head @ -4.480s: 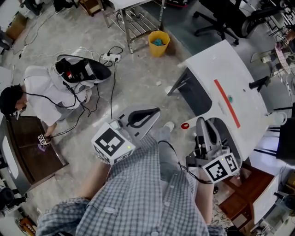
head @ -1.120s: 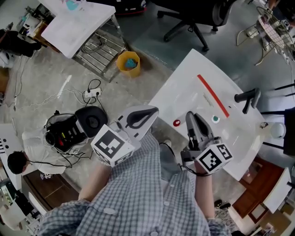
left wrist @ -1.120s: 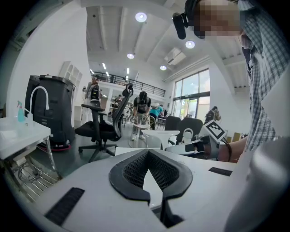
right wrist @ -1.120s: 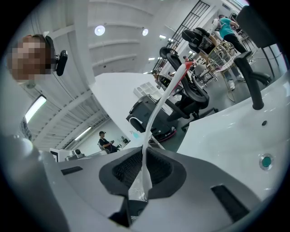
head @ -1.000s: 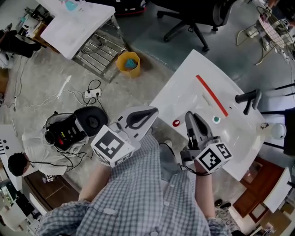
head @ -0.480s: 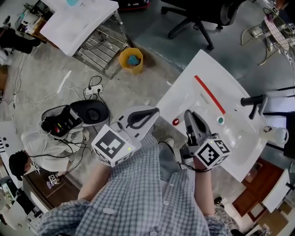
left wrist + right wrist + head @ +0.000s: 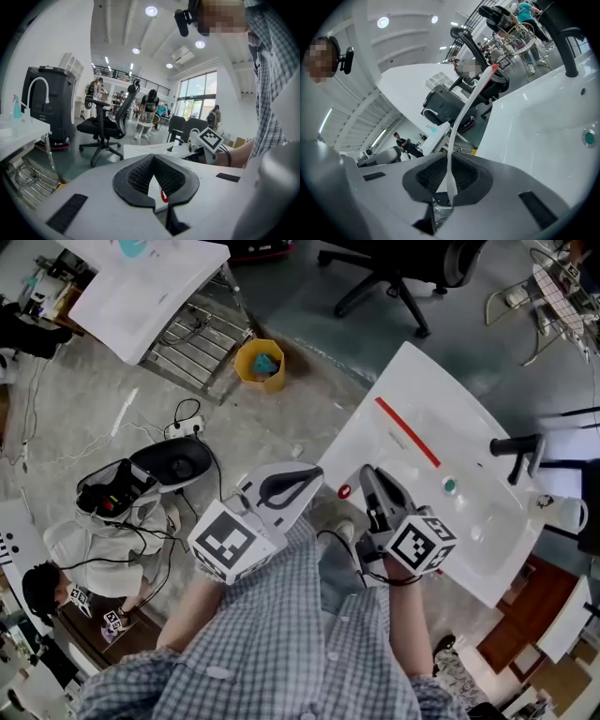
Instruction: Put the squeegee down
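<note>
Right gripper view first: my right gripper point(image 7: 449, 157) is clamped on the thin white squeegee with a red tip point(image 7: 462, 119). It runs straight out ahead of the jaws, edge-on to me. The white sink counter point(image 7: 534, 140) lies just to its right, so I judge that's the landing spot. Head view: that gripper hangs over the counter's near edge, with nothing set down yet. Left gripper view: the left gripper point(image 7: 152, 158) is pinched closed on nothing, parked beside its partner, clear of the drop.
</note>
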`<state>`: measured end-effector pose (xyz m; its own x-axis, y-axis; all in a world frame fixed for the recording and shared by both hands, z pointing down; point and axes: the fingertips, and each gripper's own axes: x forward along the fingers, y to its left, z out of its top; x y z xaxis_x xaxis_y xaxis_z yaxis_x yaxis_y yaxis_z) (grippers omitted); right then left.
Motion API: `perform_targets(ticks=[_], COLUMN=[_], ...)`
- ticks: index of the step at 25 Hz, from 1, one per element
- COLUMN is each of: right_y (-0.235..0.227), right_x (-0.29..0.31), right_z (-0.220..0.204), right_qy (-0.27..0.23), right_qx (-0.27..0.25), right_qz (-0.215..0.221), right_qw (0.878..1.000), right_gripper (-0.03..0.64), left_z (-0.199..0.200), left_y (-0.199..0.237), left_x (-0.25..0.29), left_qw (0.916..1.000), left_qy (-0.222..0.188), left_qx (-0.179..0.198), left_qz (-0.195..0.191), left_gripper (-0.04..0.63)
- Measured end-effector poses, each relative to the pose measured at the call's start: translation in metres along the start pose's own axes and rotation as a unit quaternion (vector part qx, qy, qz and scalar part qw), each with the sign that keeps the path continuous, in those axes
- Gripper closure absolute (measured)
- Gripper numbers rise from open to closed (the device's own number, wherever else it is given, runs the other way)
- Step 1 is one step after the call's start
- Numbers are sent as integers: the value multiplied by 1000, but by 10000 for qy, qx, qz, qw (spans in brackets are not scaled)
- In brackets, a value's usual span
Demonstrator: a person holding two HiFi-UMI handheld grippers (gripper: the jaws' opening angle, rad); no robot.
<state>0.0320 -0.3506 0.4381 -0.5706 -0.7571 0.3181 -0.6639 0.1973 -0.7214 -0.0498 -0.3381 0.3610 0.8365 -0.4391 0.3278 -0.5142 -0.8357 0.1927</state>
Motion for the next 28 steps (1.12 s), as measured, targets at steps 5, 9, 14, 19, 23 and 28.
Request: perform_targets(ticks=[5, 9, 14, 19, 23, 28], right_y=[-10, -13, -16, -22, -26, -31], right_x=[15, 24, 35, 45, 54, 59], right_z=[-15, -22, -29, -36, -39, -43], right_qy=[199, 311, 417, 561, 591, 611], right_qx=[294, 352, 319, 478, 528, 710], right_qz=[-129, -185, -200, -233, -303, -353], right_qw=[9993, 9987, 9984, 9970, 9964, 9950], right_gripper=[588, 588, 588, 587, 588, 587], left_z=[-2, -5, -7, -9, -12, -18], left_y=[2, 4, 7, 10, 16, 16], left_x=[5, 7, 10, 11, 8, 7], left_qw=[9997, 9995, 9990, 9986, 9985, 9978], left_qy=[71, 109, 141, 183, 208, 239], left_qx=[75, 15, -15, -24, -92, -171], left_qz=[-221, -310, -416, -495, -499, -594], left_gripper=[589, 589, 589, 589, 589, 589])
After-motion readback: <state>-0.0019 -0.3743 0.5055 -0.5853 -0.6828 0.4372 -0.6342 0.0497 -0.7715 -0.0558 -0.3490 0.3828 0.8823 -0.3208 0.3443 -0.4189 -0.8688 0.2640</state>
